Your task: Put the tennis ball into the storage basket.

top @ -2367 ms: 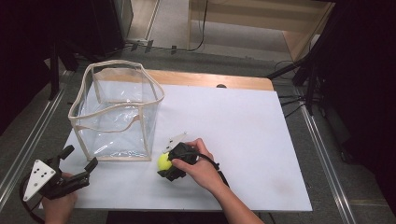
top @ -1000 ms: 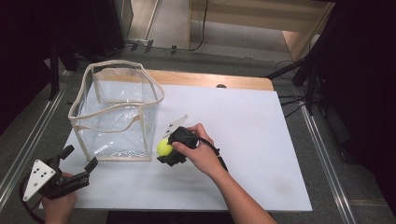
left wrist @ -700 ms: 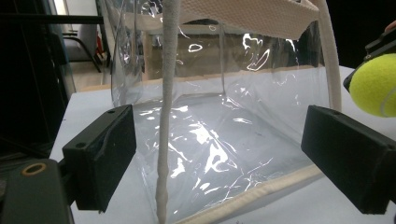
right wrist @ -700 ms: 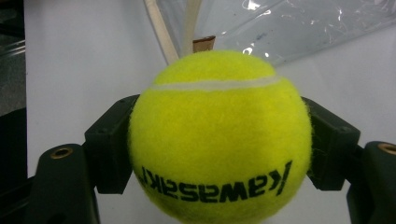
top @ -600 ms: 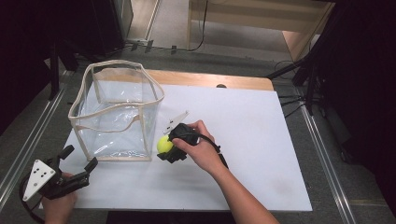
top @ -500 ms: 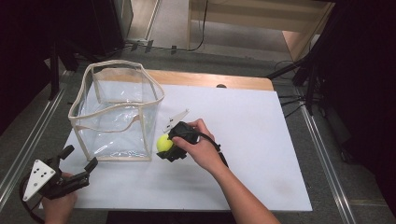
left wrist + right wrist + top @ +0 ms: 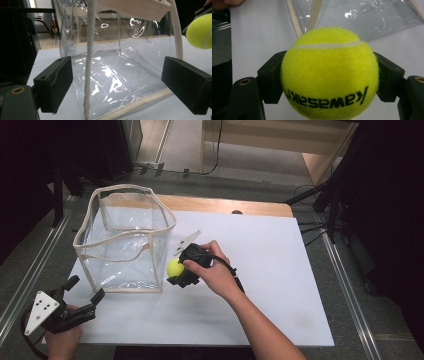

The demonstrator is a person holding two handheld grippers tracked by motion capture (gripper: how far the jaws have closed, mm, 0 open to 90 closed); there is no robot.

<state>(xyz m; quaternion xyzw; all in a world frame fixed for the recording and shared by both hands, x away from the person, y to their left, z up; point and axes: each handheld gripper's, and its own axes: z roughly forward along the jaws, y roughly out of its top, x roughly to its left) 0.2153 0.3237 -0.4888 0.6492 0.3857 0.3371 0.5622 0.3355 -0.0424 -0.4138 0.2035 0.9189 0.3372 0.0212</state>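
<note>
A yellow tennis ball (image 7: 174,267) is clamped between the black jaws of my right gripper (image 7: 178,271), just off the right front corner of a clear plastic bag with cream trim (image 7: 125,237). In the right gripper view the ball (image 7: 329,72) sits squeezed between both pads, above the white table. My left gripper (image 7: 84,290) rests at the front left corner of the table, its jaws wide apart with nothing between them. In the left gripper view (image 7: 122,85) the bag's wall (image 7: 117,67) stands close ahead and the ball (image 7: 200,31) shows at the upper right.
The white tabletop (image 7: 270,270) lies open to the right of the bag. A wooden strip (image 7: 225,205) runs along its far edge. Metal rails (image 7: 345,285) flank the table, and cables (image 7: 310,235) trail at the right back.
My right gripper has lifted the tennis ball off the table and carried it slightly toward the bag. The left gripper has stayed where it was.
</note>
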